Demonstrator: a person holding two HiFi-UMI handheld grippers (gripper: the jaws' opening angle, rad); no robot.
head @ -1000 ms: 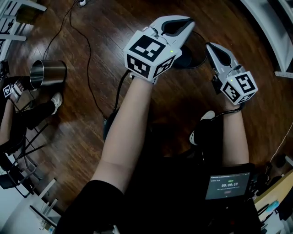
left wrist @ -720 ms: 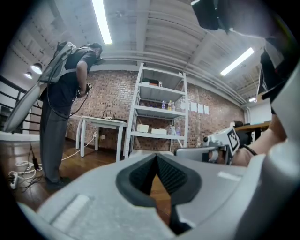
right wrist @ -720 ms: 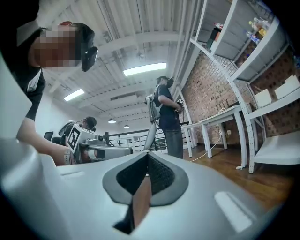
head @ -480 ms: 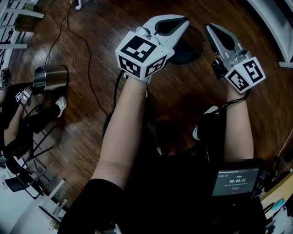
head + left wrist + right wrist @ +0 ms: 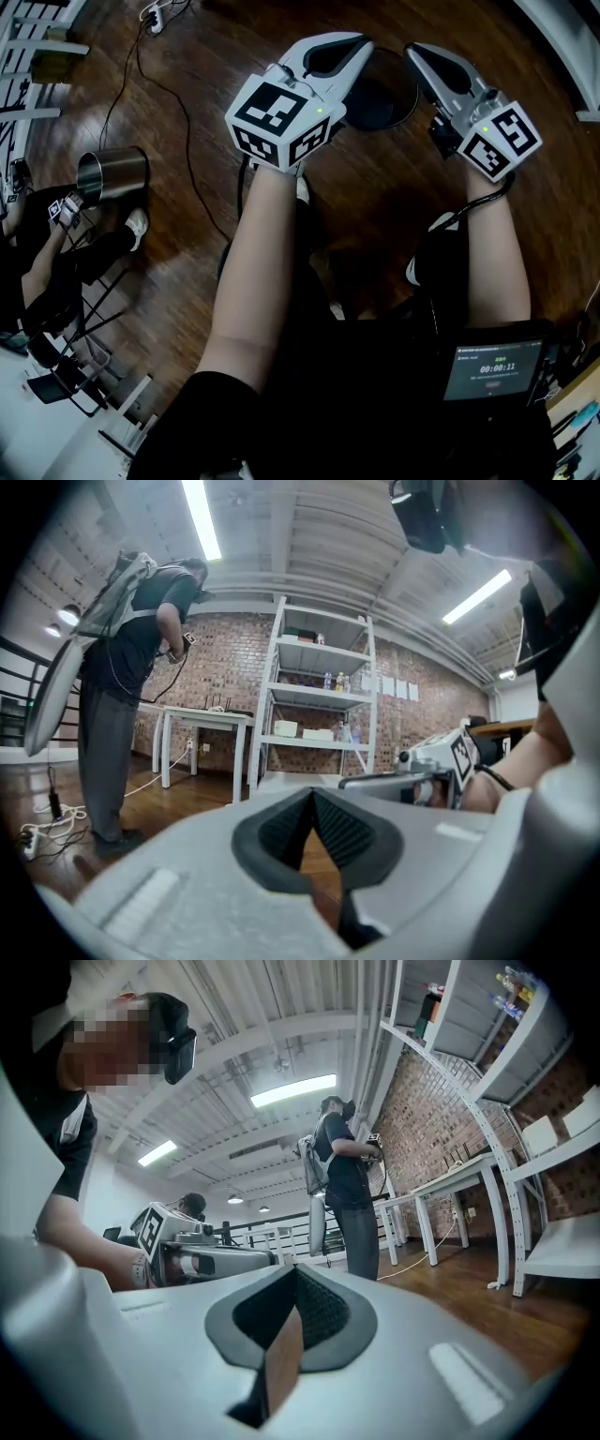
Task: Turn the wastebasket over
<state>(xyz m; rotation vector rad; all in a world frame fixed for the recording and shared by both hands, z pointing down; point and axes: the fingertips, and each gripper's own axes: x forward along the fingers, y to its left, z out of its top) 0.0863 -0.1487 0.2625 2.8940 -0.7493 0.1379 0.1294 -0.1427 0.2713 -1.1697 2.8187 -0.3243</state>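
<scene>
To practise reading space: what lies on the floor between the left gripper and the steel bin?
Head view: a black cable crosses the wooden floor between left gripper and steel bin.

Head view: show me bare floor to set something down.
Bare boards lie between the cable and the left gripper, and between the right gripper and the white shelf frame. The left edge is crowded: steel bin, another person, black metal legs. A dark round thing lies below the grippers' tips.

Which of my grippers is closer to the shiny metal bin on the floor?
Left. In the head view the left gripper is to the right of the metal bin, well apart from it; the right gripper sits farther right, beyond the left one.
</scene>
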